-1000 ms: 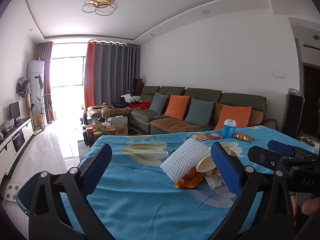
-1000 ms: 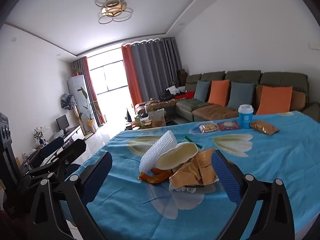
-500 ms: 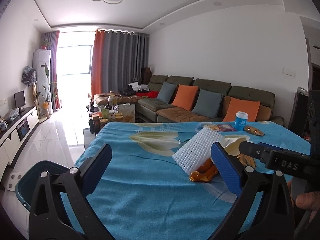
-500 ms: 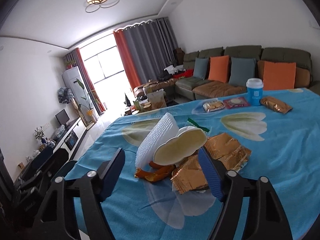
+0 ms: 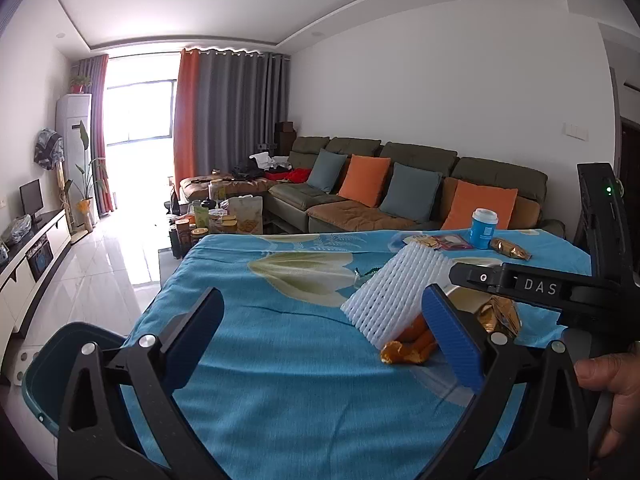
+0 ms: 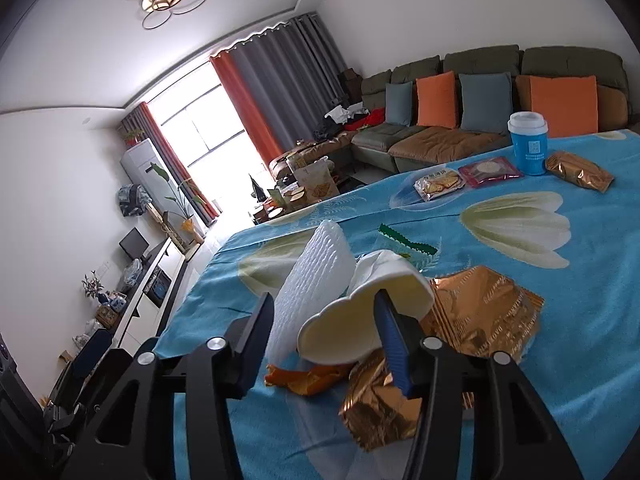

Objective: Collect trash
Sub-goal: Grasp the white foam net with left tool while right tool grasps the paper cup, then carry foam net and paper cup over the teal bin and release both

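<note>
Right now your crushed paper cup (image 6: 368, 316) lies on the desk (image 6: 560, 360) among trash, foam fruit sleeve (image 6: 312, 276) at its nine o'clock; your right hand-held gripper (image 6: 326, 344) has been closing around both, while the left hand-held gripper (image 5: 320, 344) stands spread, empty.

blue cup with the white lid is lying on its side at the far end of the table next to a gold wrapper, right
Not quite: the blue cup stands upright, not on its side. It is at the far end of the table next to a gold wrapper, as the right wrist view shows.
</note>
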A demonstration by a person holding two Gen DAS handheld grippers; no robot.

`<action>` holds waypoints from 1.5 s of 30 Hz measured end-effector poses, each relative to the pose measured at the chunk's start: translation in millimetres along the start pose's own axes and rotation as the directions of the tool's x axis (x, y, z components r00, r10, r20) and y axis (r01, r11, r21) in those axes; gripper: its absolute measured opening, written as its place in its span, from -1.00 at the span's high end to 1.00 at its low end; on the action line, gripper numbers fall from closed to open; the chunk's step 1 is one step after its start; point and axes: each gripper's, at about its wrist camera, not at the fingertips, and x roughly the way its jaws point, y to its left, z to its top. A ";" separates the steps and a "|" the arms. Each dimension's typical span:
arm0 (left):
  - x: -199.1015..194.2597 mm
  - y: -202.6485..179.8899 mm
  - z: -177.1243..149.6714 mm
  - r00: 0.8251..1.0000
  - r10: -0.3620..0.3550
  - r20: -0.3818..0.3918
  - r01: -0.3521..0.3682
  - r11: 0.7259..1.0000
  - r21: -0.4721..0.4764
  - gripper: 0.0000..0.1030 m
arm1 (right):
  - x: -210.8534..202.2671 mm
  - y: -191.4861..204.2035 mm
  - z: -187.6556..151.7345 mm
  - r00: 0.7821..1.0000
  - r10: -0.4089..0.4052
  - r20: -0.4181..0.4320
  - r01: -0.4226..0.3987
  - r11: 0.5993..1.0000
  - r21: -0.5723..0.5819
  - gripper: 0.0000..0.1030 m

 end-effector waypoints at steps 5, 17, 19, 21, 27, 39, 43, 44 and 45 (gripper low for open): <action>18.0 -8.5 8.1 1.000 -0.028 -0.009 0.028 0.998 0.053 -0.89 | 6.8 -8.4 0.1 1.000 0.006 -0.016 -0.006 0.999 0.040 0.33; 91.9 -40.0 9.3 0.976 -0.068 -0.205 0.118 0.964 0.238 -0.40 | 7.7 -20.9 2.5 0.999 0.037 -0.032 -0.034 0.995 0.094 0.81; 98.2 -41.1 6.2 0.971 -0.071 -0.230 0.130 0.959 0.253 -0.36 | 7.5 -20.8 3.4 0.998 0.047 -0.034 -0.043 0.994 0.100 0.87; 104.3 -42.6 4.0 0.965 -0.072 -0.252 0.142 0.952 0.271 -0.33 | 6.4 -19.6 4.2 0.998 0.054 -0.033 -0.050 0.994 0.101 0.93; 110.7 -53.5 -3.4 0.955 -0.094 -0.282 0.189 0.924 0.332 -0.30 | 3.1 -13.4 7.0 0.997 0.076 -0.028 -0.073 0.993 0.092 0.96; 118.4 -57.8 -11.5 0.951 -0.079 -0.300 0.190 0.913 0.361 0.34 | -4.1 7.8 8.1 0.992 0.123 -0.041 -0.121 0.992 0.048 0.96; 117.7 -53.2 -10.5 0.950 -0.080 -0.302 0.188 0.919 0.347 0.66 | -6.1 9.1 7.2 0.992 0.119 -0.041 -0.117 0.992 0.040 0.96; 117.1 -52.2 -10.9 0.950 -0.083 -0.301 0.189 0.920 0.344 0.72 | -6.6 8.9 6.9 0.992 0.117 -0.040 -0.115 0.993 0.040 0.96; 116.5 -50.2 -10.3 0.950 -0.082 -0.300 0.187 0.921 0.341 0.73 | -6.9 8.3 6.6 0.992 0.116 -0.039 -0.115 0.993 0.040 0.96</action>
